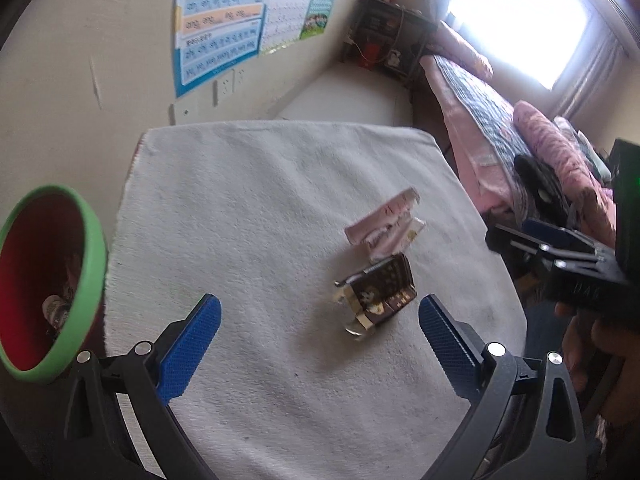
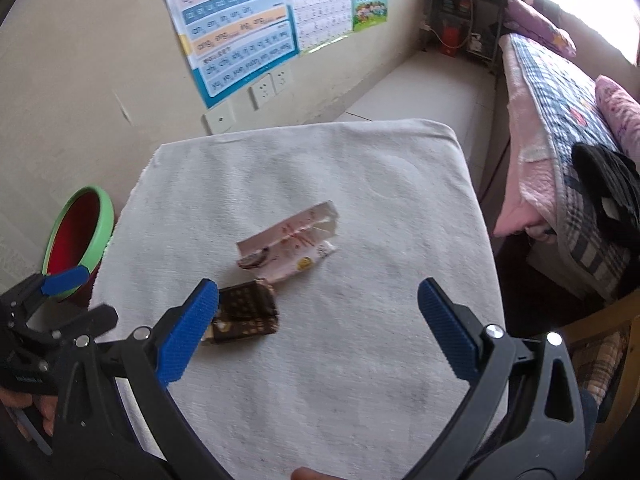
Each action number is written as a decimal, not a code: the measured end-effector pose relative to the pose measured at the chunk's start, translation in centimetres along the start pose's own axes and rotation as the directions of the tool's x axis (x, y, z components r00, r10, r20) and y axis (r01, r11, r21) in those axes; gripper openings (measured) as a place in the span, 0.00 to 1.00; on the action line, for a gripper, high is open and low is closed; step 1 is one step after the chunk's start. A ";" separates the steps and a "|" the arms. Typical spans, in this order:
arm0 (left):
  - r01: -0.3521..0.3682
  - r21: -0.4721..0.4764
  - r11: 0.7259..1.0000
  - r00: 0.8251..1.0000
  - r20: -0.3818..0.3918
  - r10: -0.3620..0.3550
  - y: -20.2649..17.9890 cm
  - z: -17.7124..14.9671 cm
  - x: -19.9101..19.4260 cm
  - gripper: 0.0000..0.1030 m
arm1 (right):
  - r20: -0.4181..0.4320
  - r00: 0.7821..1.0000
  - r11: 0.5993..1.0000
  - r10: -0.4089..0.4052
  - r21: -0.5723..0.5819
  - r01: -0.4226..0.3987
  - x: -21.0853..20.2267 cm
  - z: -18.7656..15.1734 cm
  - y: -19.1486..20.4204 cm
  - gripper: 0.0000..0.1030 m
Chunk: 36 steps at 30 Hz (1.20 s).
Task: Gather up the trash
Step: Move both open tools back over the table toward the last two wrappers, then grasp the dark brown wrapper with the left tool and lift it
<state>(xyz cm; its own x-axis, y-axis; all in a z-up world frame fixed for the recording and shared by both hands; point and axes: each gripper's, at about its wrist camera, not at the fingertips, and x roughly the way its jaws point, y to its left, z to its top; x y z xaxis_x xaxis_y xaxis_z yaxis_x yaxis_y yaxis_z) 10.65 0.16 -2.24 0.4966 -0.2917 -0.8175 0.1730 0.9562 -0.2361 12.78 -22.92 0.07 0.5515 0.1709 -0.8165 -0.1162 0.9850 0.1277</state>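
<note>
Two pieces of trash lie on a white towel-covered table (image 1: 248,208) (image 2: 360,184). One is a dark brown snack wrapper (image 1: 378,294) (image 2: 246,312); just beyond it lies a pink and white wrapper (image 1: 386,224) (image 2: 294,240). My left gripper (image 1: 320,316) is open above the table, the brown wrapper near its right finger. My right gripper (image 2: 318,300) is open too, with the brown wrapper by its left finger. A red bin with a green rim (image 1: 48,284) (image 2: 80,232) stands left of the table with some trash inside.
A bed with pink and plaid bedding (image 1: 520,152) (image 2: 560,120) runs along the right. Posters (image 2: 240,24) and wall sockets (image 2: 268,86) are on the wall behind the table. A dark shelf (image 1: 392,40) stands in the far corner. A hand (image 1: 592,344) holds the right gripper.
</note>
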 end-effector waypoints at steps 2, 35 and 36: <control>0.001 0.024 1.000 1.000 -0.015 -0.001 -0.7 0.0 0.7 0.92 | -0.007 1.000 1.000 -0.001 0.009 0.001 0.3 -0.1 -0.5 0.95; 0.076 0.375 0.924 0.976 -0.219 0.009 -7.0 0.1 12.7 0.64 | -0.100 0.995 0.995 0.020 0.103 -0.010 5.5 -0.7 -2.8 0.95; 0.073 0.377 0.923 0.976 -0.217 0.011 -7.0 0.2 12.7 0.59 | -0.100 0.995 0.994 0.020 0.105 -0.010 5.6 -0.7 -2.9 0.95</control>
<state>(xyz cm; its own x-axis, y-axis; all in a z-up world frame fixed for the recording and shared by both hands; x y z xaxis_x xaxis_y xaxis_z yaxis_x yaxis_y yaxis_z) 15.88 -10.23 -10.85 0.3022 -0.2688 -0.9146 0.5164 0.8526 -0.0799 15.59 -24.86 -5.25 0.4633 0.1876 -0.8661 -0.0338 0.9804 0.1943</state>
